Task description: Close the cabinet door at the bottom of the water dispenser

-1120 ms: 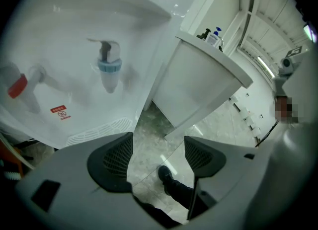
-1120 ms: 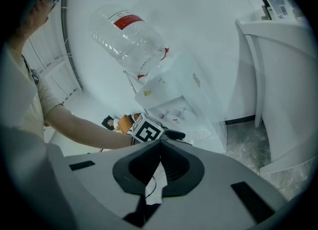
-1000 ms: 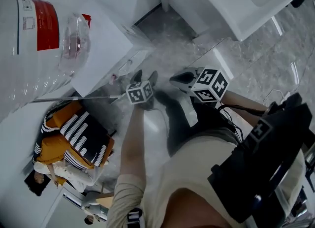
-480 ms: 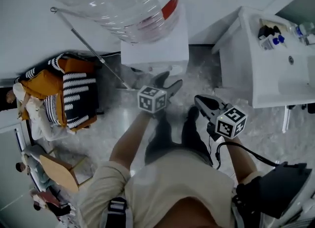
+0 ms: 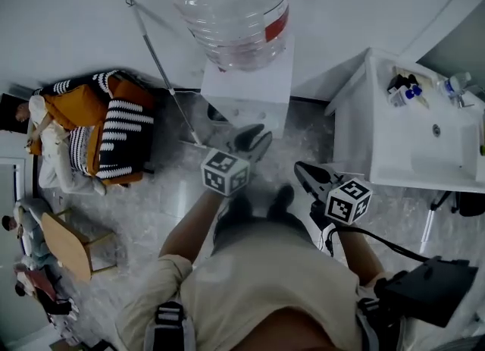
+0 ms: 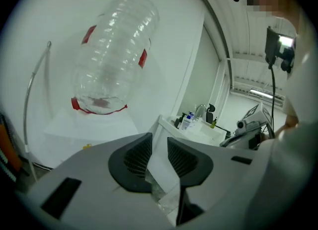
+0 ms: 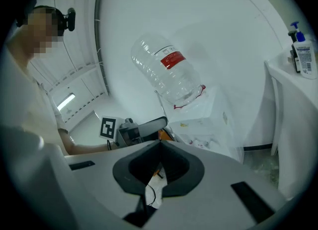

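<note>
Across the marble floor (image 5: 170, 190), the door at the foot of the dispenser (image 5: 246, 88) is out of sight, and with the left gripper (image 5: 256, 137), jaws just closing on nothing, and the right gripper (image 5: 301, 169), jaws together, both hanging clear, an unlatched door could swing open.

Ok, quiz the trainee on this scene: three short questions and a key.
1. True or false: the right gripper has its jaws wide apart.
2. What sits on the white box-shaped water dispenser? A: a clear plastic bottle with a red label. B: a kettle. C: a potted plant.
3. Fill in: in the head view the white sink counter stands to the dispenser's ___.
Key: 1 false, shut; 2 A; 3 right.
</note>
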The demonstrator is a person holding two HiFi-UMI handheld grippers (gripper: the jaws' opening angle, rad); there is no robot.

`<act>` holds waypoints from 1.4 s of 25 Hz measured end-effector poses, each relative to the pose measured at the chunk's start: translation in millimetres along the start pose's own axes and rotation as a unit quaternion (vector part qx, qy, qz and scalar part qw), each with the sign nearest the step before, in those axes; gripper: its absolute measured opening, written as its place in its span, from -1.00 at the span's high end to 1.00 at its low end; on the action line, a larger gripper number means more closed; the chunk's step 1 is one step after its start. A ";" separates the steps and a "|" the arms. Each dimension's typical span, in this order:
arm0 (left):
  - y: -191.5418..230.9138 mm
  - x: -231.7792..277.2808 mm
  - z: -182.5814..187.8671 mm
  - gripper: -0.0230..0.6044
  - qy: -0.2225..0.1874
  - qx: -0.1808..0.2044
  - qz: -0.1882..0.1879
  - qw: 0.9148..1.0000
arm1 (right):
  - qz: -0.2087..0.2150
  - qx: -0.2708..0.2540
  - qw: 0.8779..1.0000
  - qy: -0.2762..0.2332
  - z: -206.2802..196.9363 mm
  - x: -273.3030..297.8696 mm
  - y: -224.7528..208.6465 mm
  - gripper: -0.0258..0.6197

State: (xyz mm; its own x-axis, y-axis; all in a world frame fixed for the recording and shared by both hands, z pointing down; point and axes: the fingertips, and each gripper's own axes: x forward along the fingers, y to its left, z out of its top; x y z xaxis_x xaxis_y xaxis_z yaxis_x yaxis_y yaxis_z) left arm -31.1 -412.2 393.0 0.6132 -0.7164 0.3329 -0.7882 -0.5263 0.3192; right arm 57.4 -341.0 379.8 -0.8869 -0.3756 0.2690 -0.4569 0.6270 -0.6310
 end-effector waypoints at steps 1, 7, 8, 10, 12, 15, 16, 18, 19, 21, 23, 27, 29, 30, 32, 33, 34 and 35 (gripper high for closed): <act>-5.1 -7.5 6.4 0.67 -0.008 0.000 0.006 1.000 | 0.006 0.004 1.000 0.000 -0.2 -1.4 4.2 0.89; -32.7 -45.3 13.0 0.91 -0.026 0.027 0.017 0.999 | 0.035 0.008 0.999 0.010 -12.9 -3.0 30.7 0.89; -36.5 -49.9 10.3 0.94 -0.023 0.034 0.016 0.999 | 0.037 0.005 0.999 0.014 -17.4 -1.8 35.0 0.89; -42.3 -57.7 5.0 0.95 -0.016 0.048 0.012 0.999 | 0.039 0.000 0.999 0.021 -22.2 1.9 43.7 0.89; -49.2 -65.6 1.0 0.95 -0.010 0.066 0.003 0.998 | 0.042 -0.002 0.999 0.022 -24.6 5.6 53.3 0.89; -60.1 -84.2 -6.1 0.95 -0.008 0.087 -0.014 0.996 | 0.037 0.000 0.999 0.021 -35.4 9.5 70.7 0.89; -59.7 -92.9 -8.4 0.95 -0.008 0.085 -0.018 0.996 | 0.033 -0.001 0.999 0.021 -39.9 12.7 77.4 0.89; -52.2 -112.0 -12.5 0.95 -0.014 0.071 -0.020 0.997 | 0.026 -0.009 0.999 0.022 -48.3 21.7 89.9 0.89; -47.9 -122.0 -15.1 0.95 -0.019 0.063 -0.019 0.998 | 0.022 -0.013 0.999 0.023 -52.7 25.9 95.6 0.89; -42.9 -145.1 -24.7 0.95 -0.022 0.055 -0.017 0.998 | 0.014 -0.011 1.000 0.025 -65.9 31.0 109.5 0.89; -40.6 -170.5 -35.9 0.95 -0.022 0.045 -0.017 0.999 | 0.009 -0.004 1.000 0.028 -83.3 32.7 127.1 0.89; -35.9 -205.5 -47.2 0.95 -0.027 0.021 -0.029 0.999 | -0.010 -0.003 1.000 0.026 -108.0 36.7 151.0 0.89; -37.4 -218.2 -54.3 0.95 -0.023 0.028 -0.040 0.999 | -0.018 0.000 1.000 0.021 -120.7 39.5 161.6 0.89; -39.6 -223.2 -57.2 0.95 -0.022 0.033 -0.046 0.998 | -0.021 0.003 1.000 0.019 -126.6 40.1 165.6 0.89; -45.3 -232.6 -61.1 0.95 -0.024 0.040 -0.055 0.997 | -0.027 0.018 0.999 0.016 -135.8 38.2 170.3 0.89; -47.6 -237.9 -61.9 0.95 -0.026 0.043 -0.059 0.997 | -0.030 0.028 0.999 0.013 -138.4 36.8 172.2 0.89; -49.1 -243.3 -61.9 0.95 -0.027 0.045 -0.062 0.997 | -0.032 0.034 0.999 0.009 -139.8 36.0 175.0 0.89; -50.1 -248.0 -61.6 0.95 -0.028 0.047 -0.066 0.996 | -0.034 0.036 0.999 0.005 -140.1 36.3 178.9 0.89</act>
State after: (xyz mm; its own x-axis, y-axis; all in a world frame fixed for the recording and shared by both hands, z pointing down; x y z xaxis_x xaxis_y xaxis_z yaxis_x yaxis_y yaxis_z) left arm -140.4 -179.9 349.1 0.7103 -0.6609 0.2422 -0.7036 -0.6564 0.2722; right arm -66.1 -146.8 378.6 -0.8551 -0.4080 0.3200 -0.5100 0.5504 -0.6611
